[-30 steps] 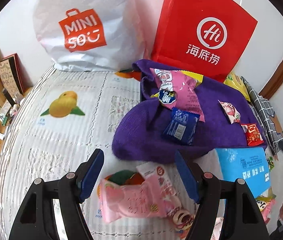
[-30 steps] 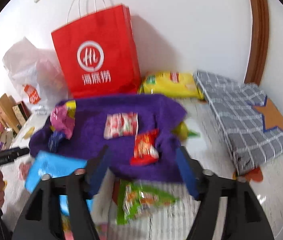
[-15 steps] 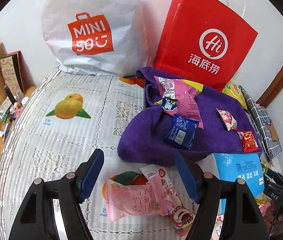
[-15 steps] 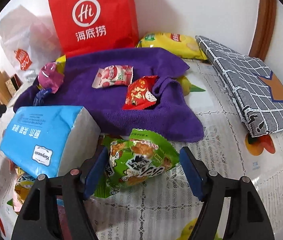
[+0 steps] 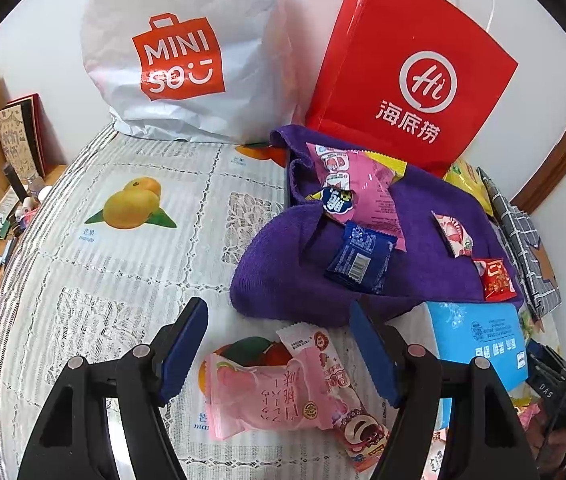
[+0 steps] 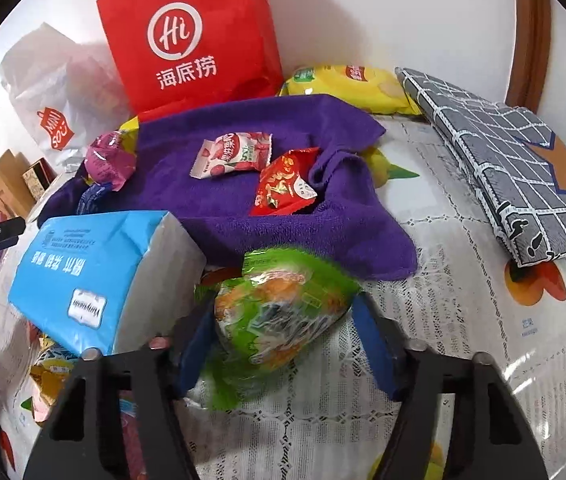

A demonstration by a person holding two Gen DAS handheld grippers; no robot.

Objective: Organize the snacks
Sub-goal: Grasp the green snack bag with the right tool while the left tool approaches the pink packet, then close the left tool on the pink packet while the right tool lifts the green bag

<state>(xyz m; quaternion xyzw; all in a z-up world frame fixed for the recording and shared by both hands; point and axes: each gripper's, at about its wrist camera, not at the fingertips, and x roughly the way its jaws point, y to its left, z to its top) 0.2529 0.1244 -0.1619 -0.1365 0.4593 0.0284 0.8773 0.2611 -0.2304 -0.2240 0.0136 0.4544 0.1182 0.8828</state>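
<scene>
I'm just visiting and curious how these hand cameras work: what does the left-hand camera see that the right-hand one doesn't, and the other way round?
Only the left view shows the pink snack packet lying between the open left gripper, and the mango picture on the tablecloth.

Only the right view shows the green snack bag between the right gripper, whose jaws have just been closing on it, and the whole yellow chip bag.

Both show the purple towel, red paper bag, white shopping bag and blue tissue pack.

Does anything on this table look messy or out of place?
Yes. The purple towel lies bunched and rumpled rather than flat, with snack packets strewn across it at odd angles. A blue tissue pack sits tilted among more packets. The right gripper, jaws just closing, has the green snack bag between them.
</scene>
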